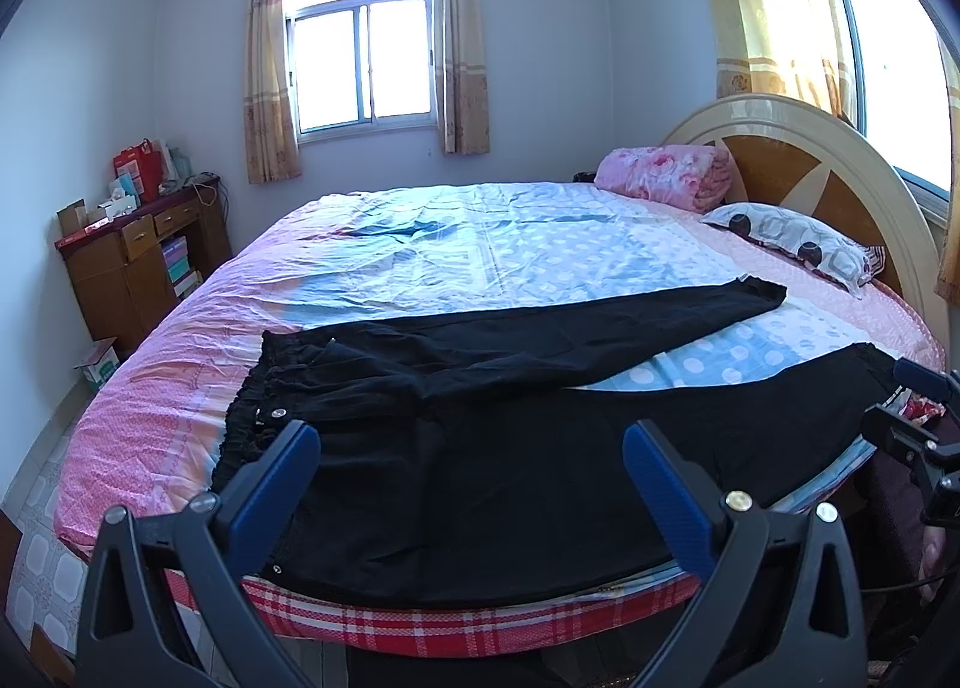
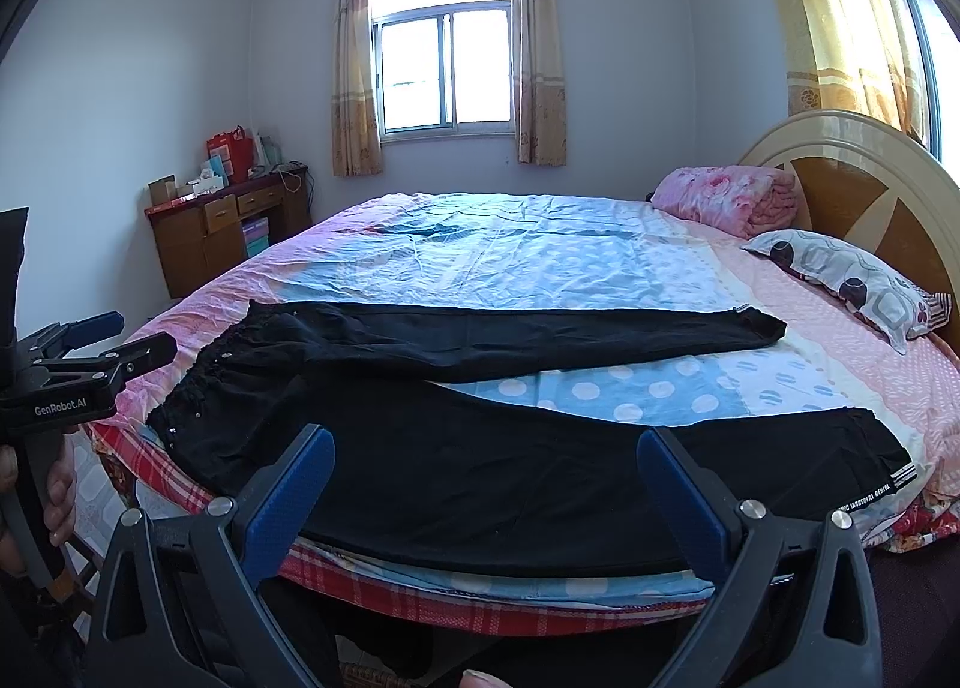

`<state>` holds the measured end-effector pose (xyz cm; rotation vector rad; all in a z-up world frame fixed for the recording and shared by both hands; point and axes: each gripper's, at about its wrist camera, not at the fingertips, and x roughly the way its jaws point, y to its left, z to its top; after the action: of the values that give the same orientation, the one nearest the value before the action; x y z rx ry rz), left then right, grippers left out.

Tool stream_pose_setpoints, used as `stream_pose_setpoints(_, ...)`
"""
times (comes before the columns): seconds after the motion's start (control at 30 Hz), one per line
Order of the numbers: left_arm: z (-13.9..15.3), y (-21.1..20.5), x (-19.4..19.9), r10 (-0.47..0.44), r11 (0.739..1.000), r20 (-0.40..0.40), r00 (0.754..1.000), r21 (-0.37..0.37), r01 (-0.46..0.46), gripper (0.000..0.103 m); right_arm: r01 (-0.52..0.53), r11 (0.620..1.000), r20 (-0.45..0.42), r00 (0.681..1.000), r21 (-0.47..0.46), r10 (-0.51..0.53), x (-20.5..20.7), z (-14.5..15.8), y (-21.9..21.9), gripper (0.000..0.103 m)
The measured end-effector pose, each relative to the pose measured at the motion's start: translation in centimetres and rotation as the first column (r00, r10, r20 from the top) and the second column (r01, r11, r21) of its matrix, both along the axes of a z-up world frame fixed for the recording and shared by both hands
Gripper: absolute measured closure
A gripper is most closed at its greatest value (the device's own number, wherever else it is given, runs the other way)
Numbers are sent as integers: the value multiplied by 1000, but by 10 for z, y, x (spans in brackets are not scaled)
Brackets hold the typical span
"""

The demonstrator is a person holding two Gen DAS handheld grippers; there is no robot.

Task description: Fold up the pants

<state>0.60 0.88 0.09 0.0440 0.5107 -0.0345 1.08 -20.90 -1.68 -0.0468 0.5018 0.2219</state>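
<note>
Black pants (image 2: 480,448) lie flat on the bed (image 2: 540,268), 2 legs spread, near leg just beyond both grippers' tips. Left gripper (image 1: 471,466) and right gripper (image 2: 486,472) gape, holding nothing. Hem lettering is too small to read.

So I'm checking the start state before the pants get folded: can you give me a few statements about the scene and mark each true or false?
1. The black pants lie spread on the bed with the legs apart. True.
2. The left gripper is shut on the waistband. False: its jaws stand open and hold nothing.
3. The right gripper is open. True.
4. The pants' waist points toward the headboard. False: the leg ends point that way; the waist lies at the other end.
5. The patterned pillow lies on the pants. False: it lies apart from them, near the headboard.
</note>
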Motion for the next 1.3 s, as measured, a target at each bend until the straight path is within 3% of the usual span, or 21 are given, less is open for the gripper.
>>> stream_pose_setpoints(0.13, -19, 7, 17, 28, 999, -2, 1000, 44, -28, 0, 15, 1000, -3, 1000, -22, -15, 7, -5, -3, 1)
stream_pose_setpoints(0.3, -45, 52, 60, 127, 987, -35, 991, 106, -122, 0, 47, 998, -57, 997, -48, -50, 28, -21, -17, 1)
stream_pose_setpoints(0.53, -67, 151, 135, 289, 957, -135, 948, 60, -283, 0, 72, 995, -150, 985, -76, -82, 59, -55, -36, 1)
stream_pose_setpoints(0.73, -75, 186, 199, 310, 950, -197, 930, 25, -311, 0, 79, 995, -212, 973, -56, -89, 86, -68, -47, 1)
stream_pose_setpoints(0.87, -89, 197, 253, 302, 952, -261, 917, 31, -304, 6, 81, 995, -238, 967, -53, -92, 108, -70, -52, 1)
stream_pose_setpoints(0.93, -101, 206, 283, 296, 952, -325, 898, 22, -305, 11, 79, 995, -247, 965, -66, -93, 123, -70, -56, 1)
stream_pose_setpoints(1.03, -116, 221, 318, 298, 947, -387, 872, 7, -320, 26, 117, 991, -248, 960, -72, -131, 150, -65, -72, 1)
stream_pose_setpoints(1.23, -134, 228, 362, 298, 951, -440, 847, 59, -304, 34, 226, 974, -264, 939, -8, -220, 216, -50, -136, 1)
stream_pose_setpoints(1.3, -138, 227, 370, 273, 958, -458, 846, 52, -281, 44, 261, 965, -288, 926, 15, -245, 242, -45, -160, 1)
